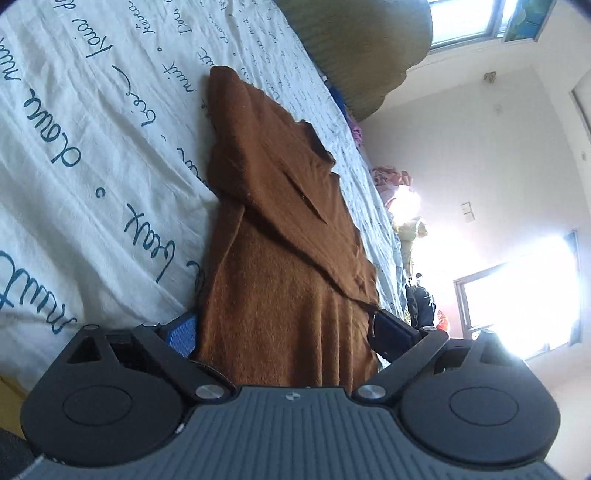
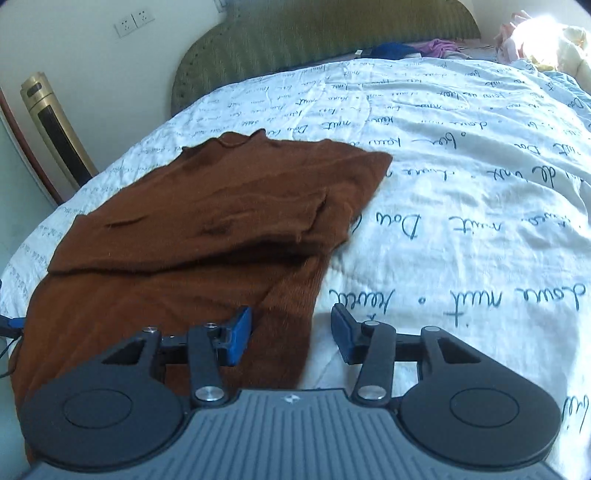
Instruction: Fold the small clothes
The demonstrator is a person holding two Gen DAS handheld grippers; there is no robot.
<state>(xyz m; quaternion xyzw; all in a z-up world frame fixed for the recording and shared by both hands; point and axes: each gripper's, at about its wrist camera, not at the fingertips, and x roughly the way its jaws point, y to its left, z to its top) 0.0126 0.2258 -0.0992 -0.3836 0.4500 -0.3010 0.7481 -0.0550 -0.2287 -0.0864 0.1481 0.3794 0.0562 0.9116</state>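
A brown knitted sweater [image 2: 207, 218] lies on the white bedspread [image 2: 461, 206], with both sleeves folded in across its body. In the left wrist view the sweater [image 1: 280, 236] runs away from me. My left gripper [image 1: 284, 332] is open, with its blue pads either side of the sweater's near hem. My right gripper [image 2: 290, 336] is open, low over the hem's right corner; its left pad [image 2: 240, 336] is above the fabric, its right pad [image 2: 341, 336] above the bedspread. Neither holds cloth.
A green padded headboard [image 2: 314, 33] stands at the far end of the bed. Loose clothes [image 2: 424, 48] and a soft toy [image 2: 565, 40] lie near the pillows. A gold tower appliance [image 2: 55, 125] stands by the wall at left. A bright window [image 1: 517, 302] shows in the left wrist view.
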